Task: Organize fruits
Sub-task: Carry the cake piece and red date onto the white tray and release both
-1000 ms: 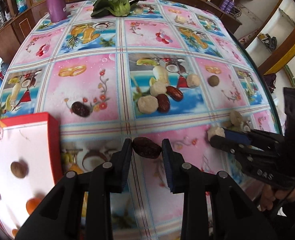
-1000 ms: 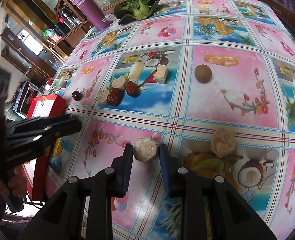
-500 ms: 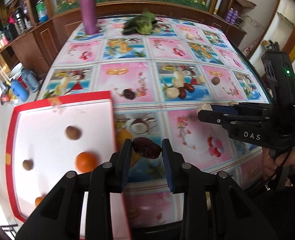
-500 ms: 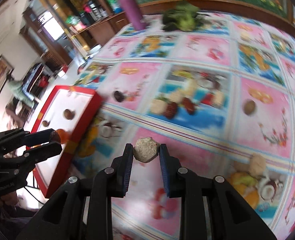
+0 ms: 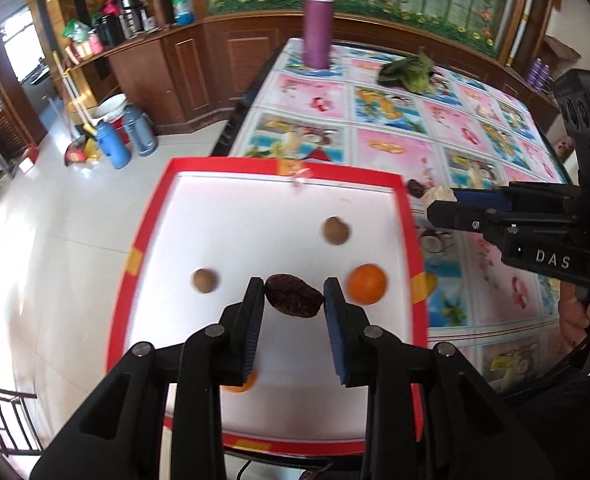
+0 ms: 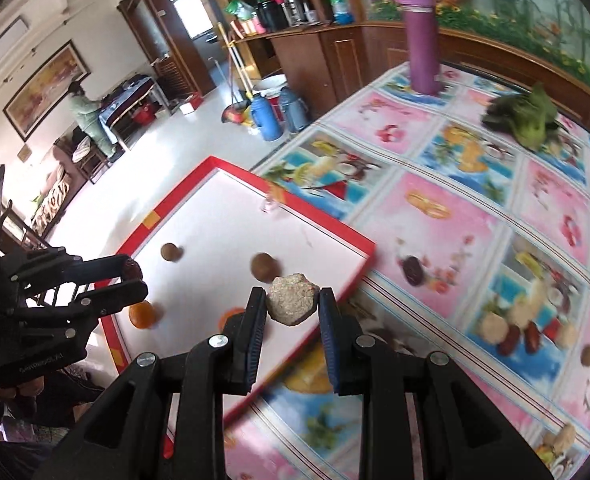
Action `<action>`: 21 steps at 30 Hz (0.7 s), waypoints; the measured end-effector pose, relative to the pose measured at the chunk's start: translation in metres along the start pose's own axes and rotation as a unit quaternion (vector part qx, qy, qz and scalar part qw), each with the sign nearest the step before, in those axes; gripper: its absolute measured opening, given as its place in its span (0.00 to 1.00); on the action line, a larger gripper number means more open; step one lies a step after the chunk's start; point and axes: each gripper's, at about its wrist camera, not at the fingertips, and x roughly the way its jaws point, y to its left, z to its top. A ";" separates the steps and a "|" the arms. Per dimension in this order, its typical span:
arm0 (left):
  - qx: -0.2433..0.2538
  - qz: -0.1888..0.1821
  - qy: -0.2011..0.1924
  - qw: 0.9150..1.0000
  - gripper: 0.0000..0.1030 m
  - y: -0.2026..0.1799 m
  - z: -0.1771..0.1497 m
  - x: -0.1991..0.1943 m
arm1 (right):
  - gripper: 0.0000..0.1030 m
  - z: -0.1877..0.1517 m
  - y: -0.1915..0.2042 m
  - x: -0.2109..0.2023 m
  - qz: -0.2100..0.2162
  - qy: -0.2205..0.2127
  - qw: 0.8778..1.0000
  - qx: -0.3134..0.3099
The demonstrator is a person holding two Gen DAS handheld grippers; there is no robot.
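Note:
My left gripper (image 5: 293, 300) is shut on a dark red date (image 5: 293, 295) and hangs over the white floor of a red-rimmed box (image 5: 143, 240). In the box lie two brown round fruits (image 5: 336, 230) and an orange (image 5: 367, 284); a second orange shows partly under my left finger. My right gripper (image 6: 292, 302) is shut on a beige lumpy fruit (image 6: 292, 298), above the box's near right edge (image 6: 359, 268). From the right wrist view the left gripper (image 6: 129, 278) sits at the left over the box. More dates (image 6: 412, 271) and pale fruits (image 6: 493, 326) lie on the tablecloth.
A purple flask (image 5: 317, 20) and a green leafy vegetable (image 5: 409, 72) stand at the table's far end. The box overhangs the table's left edge above a white tiled floor. Blue thermos jugs (image 5: 113, 146) stand on the floor. A person (image 6: 87, 116) is far off in the room.
Both grippers have swung left from the tablecloth to the red box, each still holding its fruit. The left one now hangs over the box's middle.

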 end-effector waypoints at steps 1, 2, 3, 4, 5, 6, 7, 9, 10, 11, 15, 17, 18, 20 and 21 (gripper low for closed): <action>-0.004 0.005 -0.002 1.000 0.31 0.006 -0.002 -0.001 | 0.24 0.004 0.005 0.006 0.000 0.004 1.000 -0.004; -0.008 0.013 -0.005 1.000 0.31 0.012 -0.005 -0.002 | 0.24 0.007 0.009 0.011 0.002 0.007 1.000 -0.007; -0.011 0.017 -0.005 1.000 0.31 0.018 -0.007 -0.002 | 0.24 0.011 0.015 0.017 0.008 0.011 1.000 -0.011; -0.019 0.021 -0.005 1.000 0.31 0.025 -0.009 -0.002 | 0.24 0.014 0.020 0.020 0.012 0.013 1.000 -0.015; -0.025 0.022 -0.005 0.999 0.31 0.030 -0.010 -0.001 | 0.24 0.016 0.027 0.024 0.015 0.017 1.000 -0.021; -0.029 0.024 -0.004 0.999 0.31 0.035 -0.011 0.000 | 0.24 0.019 0.034 0.030 0.016 0.022 0.999 -0.030; -0.031 0.026 -0.002 0.999 0.31 0.041 -0.012 0.003 | 0.24 0.021 0.043 0.035 0.017 0.027 0.999 -0.042; -0.041 0.032 0.002 0.999 0.31 0.051 -0.014 0.006 | 0.24 0.023 0.057 0.047 0.022 0.038 0.997 -0.059; -0.049 0.030 0.001 0.998 0.31 0.057 -0.015 0.007 | 0.24 0.022 0.065 0.053 0.025 0.044 0.996 -0.067; -0.055 0.027 0.000 0.998 0.31 0.062 -0.015 0.008 | 0.24 0.021 0.071 0.057 0.028 0.050 0.996 -0.074; -0.064 0.017 0.012 0.998 0.31 0.075 -0.022 0.013 | 0.24 0.008 0.094 0.074 0.040 0.084 0.990 -0.104; -0.063 0.013 0.015 0.998 0.31 0.078 -0.025 0.014 | 0.24 0.000 0.103 0.079 0.044 0.096 0.987 -0.118; -0.064 0.009 0.017 0.998 0.31 0.079 -0.027 0.015 | 0.24 -0.003 0.106 0.081 0.044 0.100 0.987 -0.122; -0.060 0.003 0.023 0.998 0.31 0.080 -0.026 0.020 | 0.24 -0.008 0.111 0.087 0.044 0.109 0.985 -0.125; -0.055 0.007 0.026 0.998 0.31 0.080 -0.025 0.023 | 0.24 -0.010 0.112 0.090 0.043 0.114 0.984 -0.127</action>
